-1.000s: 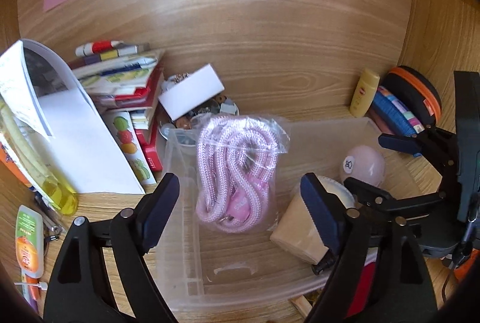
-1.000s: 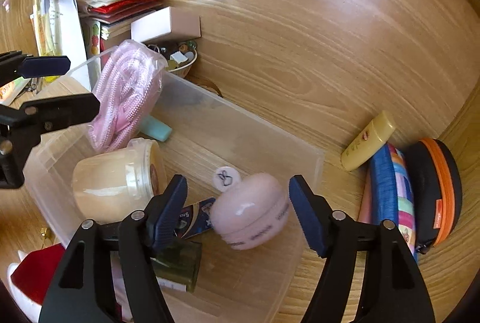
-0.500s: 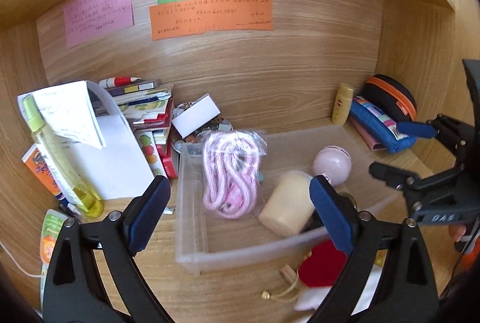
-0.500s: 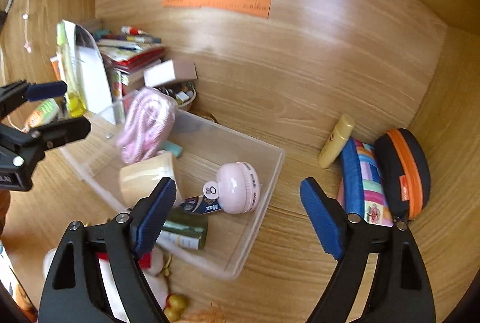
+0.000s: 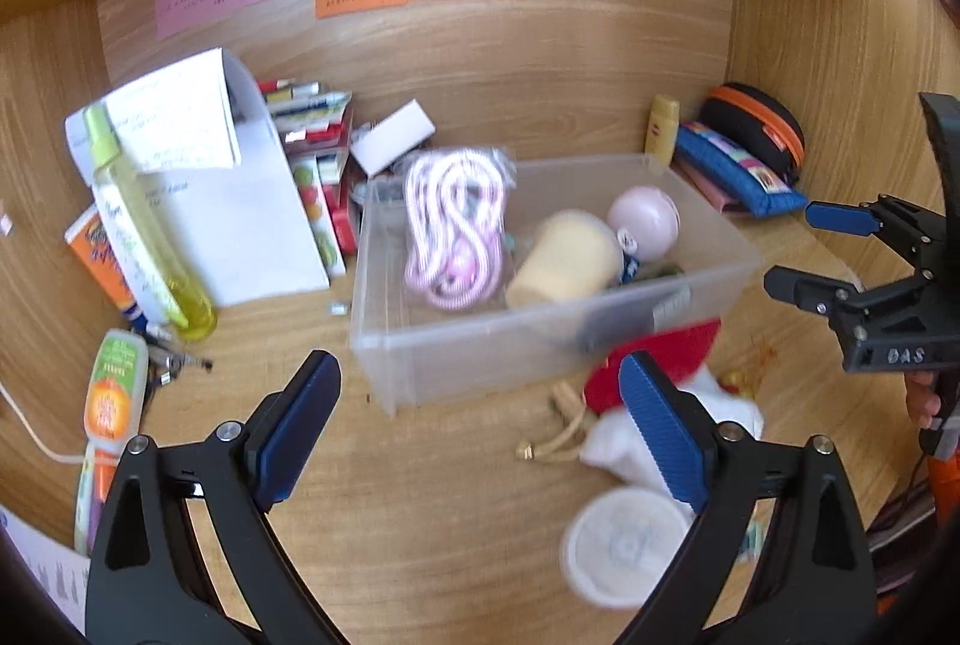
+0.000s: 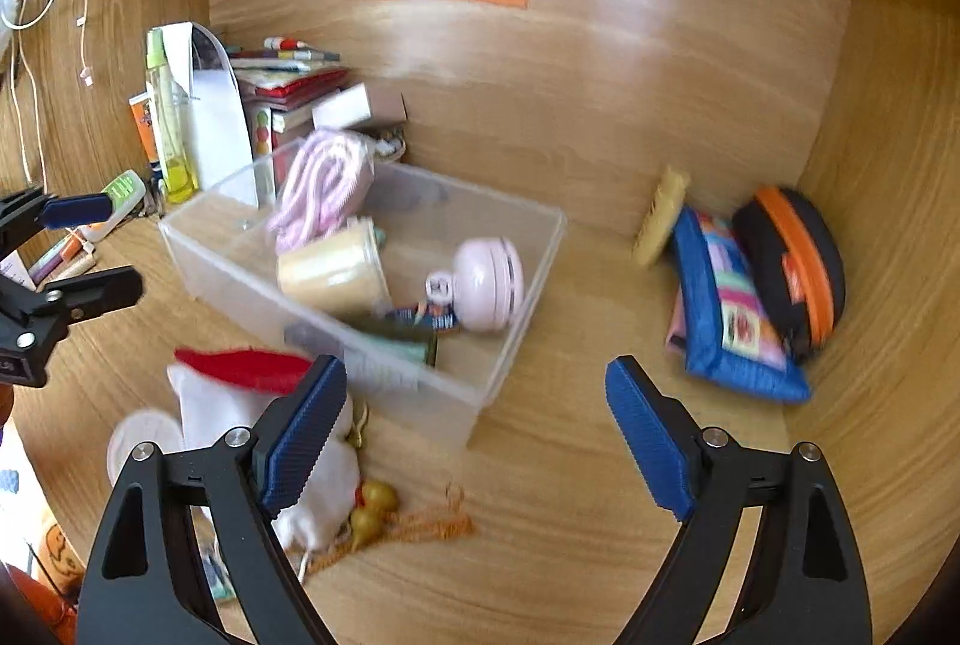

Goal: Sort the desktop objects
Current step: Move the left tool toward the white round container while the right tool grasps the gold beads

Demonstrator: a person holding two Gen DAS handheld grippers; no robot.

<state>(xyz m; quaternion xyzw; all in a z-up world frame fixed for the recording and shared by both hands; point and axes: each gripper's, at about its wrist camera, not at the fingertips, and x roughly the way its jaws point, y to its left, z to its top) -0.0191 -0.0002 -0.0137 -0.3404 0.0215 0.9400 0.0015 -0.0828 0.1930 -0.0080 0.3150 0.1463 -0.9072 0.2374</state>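
Note:
A clear plastic bin [image 5: 480, 345] [image 6: 510, 297] stands mid-desk. It holds a bagged pink rope [image 5: 453, 231] [image 6: 324, 183], a cream jar [image 5: 564, 258] [image 6: 333, 270] on its side and a round pink case [image 5: 645, 219] [image 6: 489, 282]. My left gripper [image 5: 480, 429] is open and empty, in front of the bin. My right gripper [image 6: 474, 435] is open and empty, in front of the bin's right corner; it also shows at the right of the left wrist view [image 5: 810, 249].
A red and white plush [image 6: 252, 393], a white lid [image 5: 624, 543] and gold gourd charms [image 6: 372, 510] lie in front of the bin. Books [image 5: 312, 147], a yellow bottle [image 5: 144, 225] and white paper stand left. A blue pouch [image 6: 720, 309], an orange-black case [image 6: 792, 261] and a yellow tube [image 6: 660, 216] lie right.
Both grippers have pulled back and up from over the bin; more of the desk, the plush and the lid now show. Both stay open and empty.

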